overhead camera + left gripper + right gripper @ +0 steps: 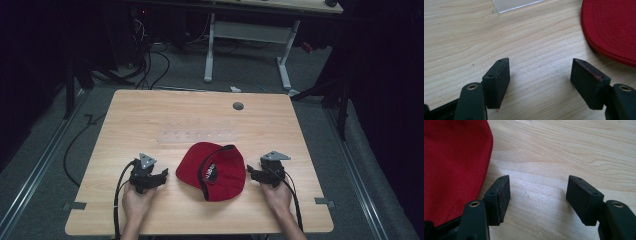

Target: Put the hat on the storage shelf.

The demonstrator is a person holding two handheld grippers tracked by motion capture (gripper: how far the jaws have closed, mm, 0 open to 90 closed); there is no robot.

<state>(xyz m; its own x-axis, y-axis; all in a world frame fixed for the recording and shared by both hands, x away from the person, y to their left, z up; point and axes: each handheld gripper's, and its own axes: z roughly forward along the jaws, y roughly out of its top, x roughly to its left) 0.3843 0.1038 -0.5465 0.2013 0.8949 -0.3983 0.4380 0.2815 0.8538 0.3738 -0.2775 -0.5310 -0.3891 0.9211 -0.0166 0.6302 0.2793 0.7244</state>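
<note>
High view: stitched red cloth cap on woodgrain table; both grippers' jaws gape empty.

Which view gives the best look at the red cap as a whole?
The high view: the whole red cap lies upside down between both tools, its dark inner band visible. The left gripper view catches just its stitched brim edge; the right gripper view, a patch of red fabric.

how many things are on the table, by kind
red cap: 1
clear plastic sheet: 1
grey round plug set in the tabletop: 1
grippers resting beside the cap, left gripper and right gripper, both open: 2
total: 5
</note>
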